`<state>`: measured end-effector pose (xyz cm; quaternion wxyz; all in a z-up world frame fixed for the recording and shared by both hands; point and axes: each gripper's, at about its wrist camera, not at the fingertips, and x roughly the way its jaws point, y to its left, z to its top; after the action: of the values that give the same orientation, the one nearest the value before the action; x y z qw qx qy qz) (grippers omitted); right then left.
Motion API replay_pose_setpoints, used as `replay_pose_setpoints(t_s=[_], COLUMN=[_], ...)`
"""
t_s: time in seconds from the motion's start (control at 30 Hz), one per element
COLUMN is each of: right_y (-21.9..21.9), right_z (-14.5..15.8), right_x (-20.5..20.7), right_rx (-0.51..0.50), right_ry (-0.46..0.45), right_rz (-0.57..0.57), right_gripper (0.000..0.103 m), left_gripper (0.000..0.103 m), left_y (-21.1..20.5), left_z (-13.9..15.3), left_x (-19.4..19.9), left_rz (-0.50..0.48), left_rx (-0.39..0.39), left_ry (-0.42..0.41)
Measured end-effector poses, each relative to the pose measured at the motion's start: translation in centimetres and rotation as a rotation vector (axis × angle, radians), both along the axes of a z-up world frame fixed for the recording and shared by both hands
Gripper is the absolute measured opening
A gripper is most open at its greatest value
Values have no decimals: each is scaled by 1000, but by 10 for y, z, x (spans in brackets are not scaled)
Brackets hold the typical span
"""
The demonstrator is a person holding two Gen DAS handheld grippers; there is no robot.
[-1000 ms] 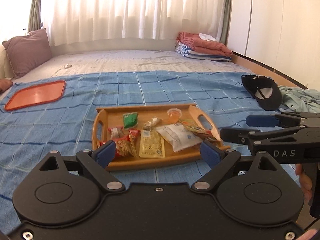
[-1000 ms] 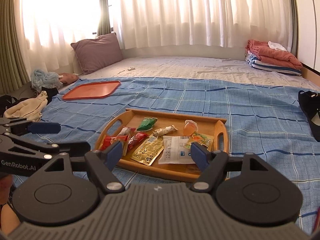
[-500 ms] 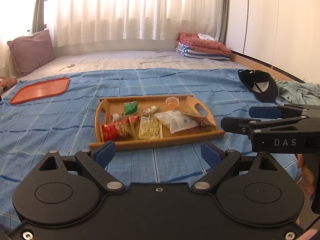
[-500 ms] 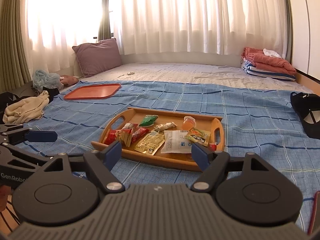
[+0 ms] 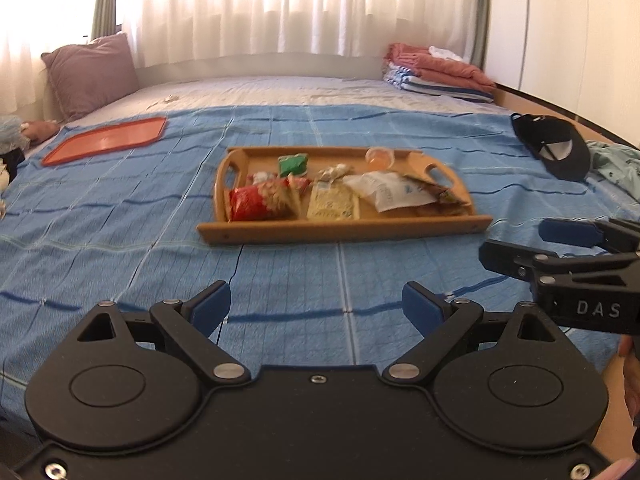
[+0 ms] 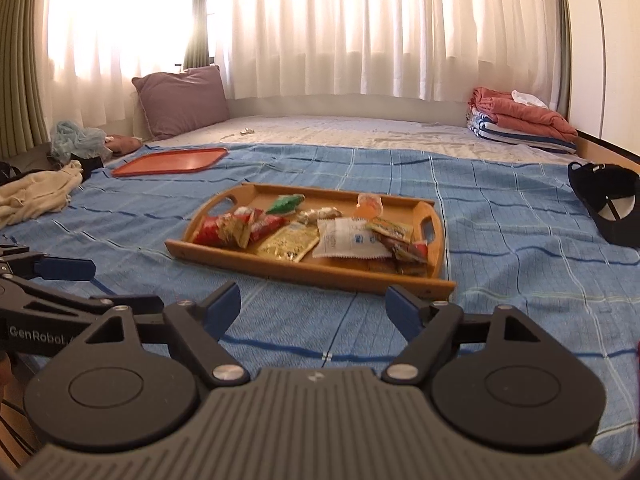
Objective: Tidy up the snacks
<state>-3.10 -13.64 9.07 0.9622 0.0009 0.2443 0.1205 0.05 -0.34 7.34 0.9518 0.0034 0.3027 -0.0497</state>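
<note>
My left gripper (image 5: 316,308) and right gripper (image 6: 314,306) hung side by side, both released and empty, short of the long wooden snack tray (image 5: 344,232) lying crosswise ahead on the blue checked bedspread (image 5: 120,220), neither clearly nearer.

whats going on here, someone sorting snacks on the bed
A person holds a hand-held gripper in each hand, the left hand-held gripper and the right hand-held gripper, both open and empty above the blue blanket. Ahead sits a wooden tray of mixed snack packets, none picked up yet. An orange tray lies further off, bare.
</note>
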Motion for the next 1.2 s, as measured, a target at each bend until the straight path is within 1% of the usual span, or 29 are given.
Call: replay_pose_setpoints(t_s=[0.3, 0.63, 0.73, 0.83, 1.0, 1.1, 1.2], right_y=[2, 9, 10, 12, 17, 16, 16], right_z=[-37, -76, -84, -91, -96, -98, -100], right_x=[6, 21, 26, 29, 32, 32, 33], right_rx=[8, -19, -19, -34, -62, -58, -57], right_ry=[17, 54, 64, 63, 57, 61, 68], right_rz=[-34, -58, -66, -72, -73, -79, -84], right_gripper=[89, 93, 96, 98, 102, 103, 103], left_gripper=[93, 93, 93, 94, 99, 102, 103], left_y=[8, 9, 8, 9, 8, 9, 11], left_z=[-38, -69, -76, -82, -88, -92, -94], left_x=[17, 36, 43, 50, 57, 58, 57], left_rz=[50, 59, 63, 65, 69, 71, 75], left_rx=[-6, 44, 50, 38, 42, 40, 28], left_ry=[40, 30, 29, 35, 21, 10, 1])
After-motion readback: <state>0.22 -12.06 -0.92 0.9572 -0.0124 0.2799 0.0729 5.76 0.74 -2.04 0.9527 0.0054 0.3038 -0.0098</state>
